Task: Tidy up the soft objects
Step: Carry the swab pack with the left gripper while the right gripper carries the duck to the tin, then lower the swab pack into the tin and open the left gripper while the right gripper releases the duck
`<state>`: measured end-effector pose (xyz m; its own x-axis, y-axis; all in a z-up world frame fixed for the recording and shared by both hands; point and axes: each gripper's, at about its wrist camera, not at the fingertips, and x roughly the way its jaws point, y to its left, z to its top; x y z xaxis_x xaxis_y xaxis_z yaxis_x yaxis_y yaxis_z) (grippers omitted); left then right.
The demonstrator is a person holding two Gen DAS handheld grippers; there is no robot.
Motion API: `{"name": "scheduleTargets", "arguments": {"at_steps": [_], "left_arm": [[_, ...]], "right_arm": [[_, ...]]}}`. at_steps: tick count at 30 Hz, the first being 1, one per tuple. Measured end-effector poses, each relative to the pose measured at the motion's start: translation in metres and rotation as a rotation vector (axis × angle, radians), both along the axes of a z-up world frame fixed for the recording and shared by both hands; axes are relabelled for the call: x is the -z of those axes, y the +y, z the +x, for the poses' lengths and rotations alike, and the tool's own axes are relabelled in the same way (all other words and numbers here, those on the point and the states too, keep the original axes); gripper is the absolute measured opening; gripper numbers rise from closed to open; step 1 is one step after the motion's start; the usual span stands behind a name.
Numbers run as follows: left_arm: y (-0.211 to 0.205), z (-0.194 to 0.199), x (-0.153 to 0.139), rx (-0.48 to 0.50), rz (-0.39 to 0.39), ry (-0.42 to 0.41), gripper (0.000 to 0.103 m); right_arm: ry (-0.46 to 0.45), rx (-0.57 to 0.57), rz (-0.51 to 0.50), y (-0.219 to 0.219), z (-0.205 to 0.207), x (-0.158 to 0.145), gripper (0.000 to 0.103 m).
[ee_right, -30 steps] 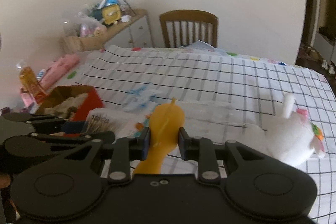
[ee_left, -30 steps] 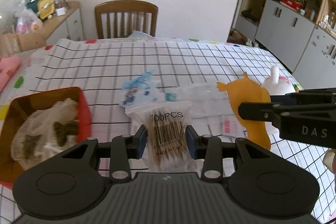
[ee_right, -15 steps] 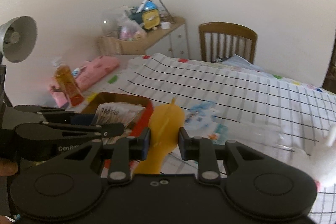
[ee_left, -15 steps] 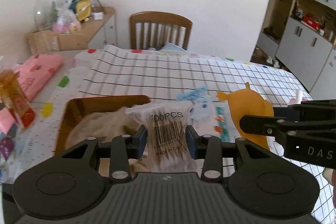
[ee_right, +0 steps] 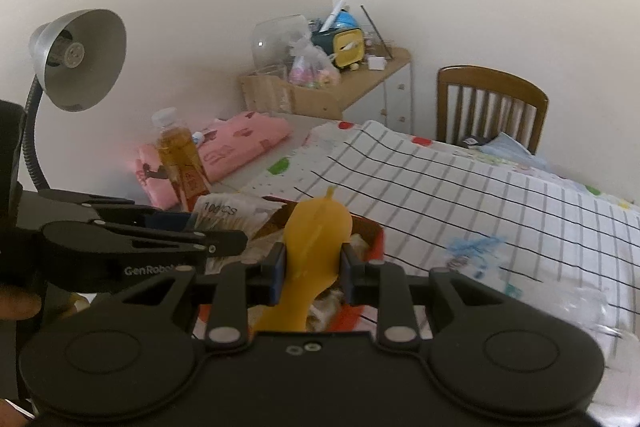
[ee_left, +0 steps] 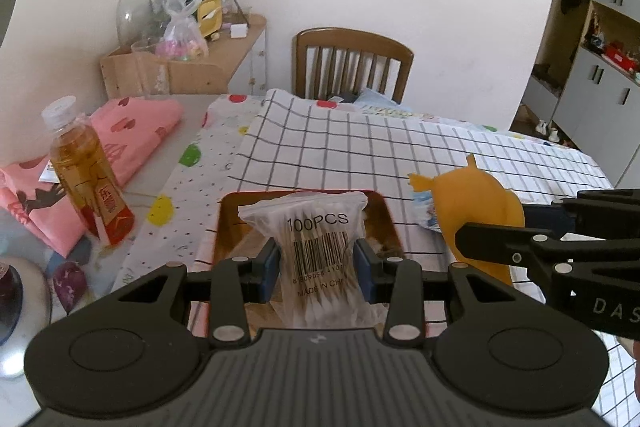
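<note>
On my left wrist view, the left gripper point(ee_left: 318, 269) is clamped on a clear bag of cotton swabs point(ee_left: 316, 247), its blue pads pressing in on both sides just below the "100PCS" print and across the barcode. The bag stands upright between the fingers, and behind and under it I see the red box point(ee_left: 386, 211) with its brown inside, lying on the checked tablecloth point(ee_left: 360, 155); the bag hangs over the box opening. To my right the right gripper point(ee_left: 520, 227) reaches in from the side with a yellow soft toy point(ee_left: 476, 203) held in it, the toy up beside the box's right rim. Past the box's left side stand a bottle of amber drink point(ee_left: 86, 175) and a folded pink cloth point(ee_left: 132, 131), and a wooden chair point(ee_left: 354, 63) sits at the far end of the table. On my right wrist view, the right gripper point(ee_right: 313, 269) is closed around the narrow waist of the yellow soft toy point(ee_right: 316, 231), which rises above the pads and trails down below them toward the camera. The red box point(ee_right: 370, 233) lies directly beneath and behind the toy, some crumpled pale contents showing inside it. The left gripper point(ee_right: 188, 233) comes in from the left with the bag of cotton swabs point(ee_right: 228, 215) over the box's near-left corner. A grey desk lamp point(ee_right: 78, 59) stands at the left edge.
</note>
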<state>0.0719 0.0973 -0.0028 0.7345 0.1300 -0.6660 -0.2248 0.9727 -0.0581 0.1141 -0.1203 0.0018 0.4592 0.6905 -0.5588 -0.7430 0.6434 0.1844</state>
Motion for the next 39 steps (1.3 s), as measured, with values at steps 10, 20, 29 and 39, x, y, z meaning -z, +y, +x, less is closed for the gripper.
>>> {"name": "scheduleTargets", "arguments": {"at_steps": [10, 20, 29, 39], "left_arm": [[0.025, 0.023, 0.023, 0.003, 0.008, 0.052, 0.039], [0.035, 0.054, 0.050, 0.005, 0.005, 0.111, 0.039], [0.034, 0.073, 0.067, 0.021, 0.009, 0.152, 0.039], [0.031, 0.080, 0.085, 0.050, -0.005, 0.199, 0.039]], "right_arm": [[0.028, -0.034, -0.062, 0.044, 0.016, 0.027, 0.027], [0.070, -0.016, -0.158, 0.069, 0.041, 0.062, 0.027], [0.072, -0.044, -0.214, 0.075, 0.047, 0.081, 0.027], [0.053, -0.073, -0.252, 0.077, 0.044, 0.090, 0.028]]}}
